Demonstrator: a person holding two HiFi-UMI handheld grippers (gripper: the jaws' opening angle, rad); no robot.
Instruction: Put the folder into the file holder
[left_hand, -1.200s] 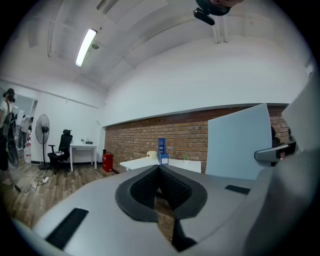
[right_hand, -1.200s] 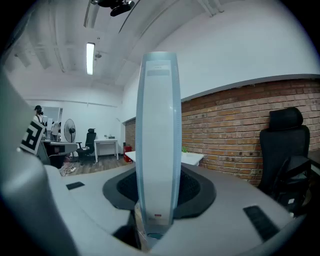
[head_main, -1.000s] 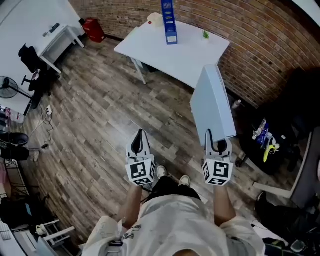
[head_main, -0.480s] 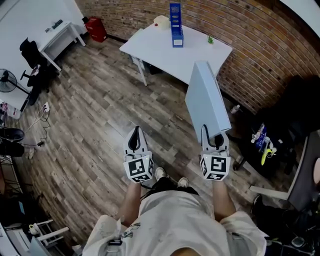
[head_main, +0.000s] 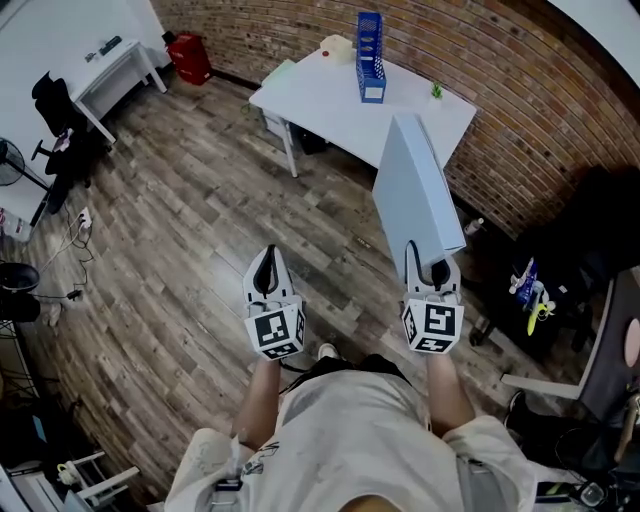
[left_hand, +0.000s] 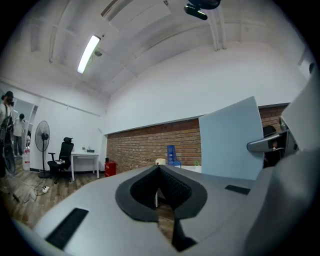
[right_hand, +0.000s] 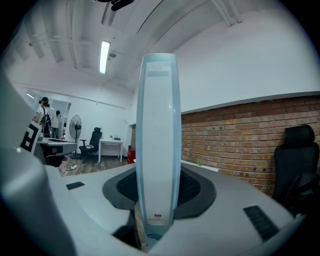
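Observation:
A tall light-blue folder (head_main: 416, 190) stands upright in my right gripper (head_main: 432, 264), whose jaws are shut on its lower edge. In the right gripper view the folder (right_hand: 157, 135) shows edge-on between the pads of that gripper (right_hand: 157, 180). My left gripper (head_main: 266, 264) hangs beside it over the floor, its jaws shut on nothing, tips meeting (left_hand: 159, 168). Ahead, the blue file holder (head_main: 370, 44) stands upright on the white table (head_main: 330, 100). In the left gripper view the file holder (left_hand: 171, 155) is small and far off, with the folder (left_hand: 231, 137) to its right.
A small green plant (head_main: 436, 91) and a cream object (head_main: 339, 48) share the table with the holder. A brick wall (head_main: 520, 90) runs behind it. A black chair (head_main: 590, 215) stands at the right, a white desk (head_main: 108, 60) and a red item (head_main: 188, 58) at far left.
Both grippers and the person have moved forward over the wooden floor toward the white table, which now sits nearer in view. The folder stays upright in the right gripper.

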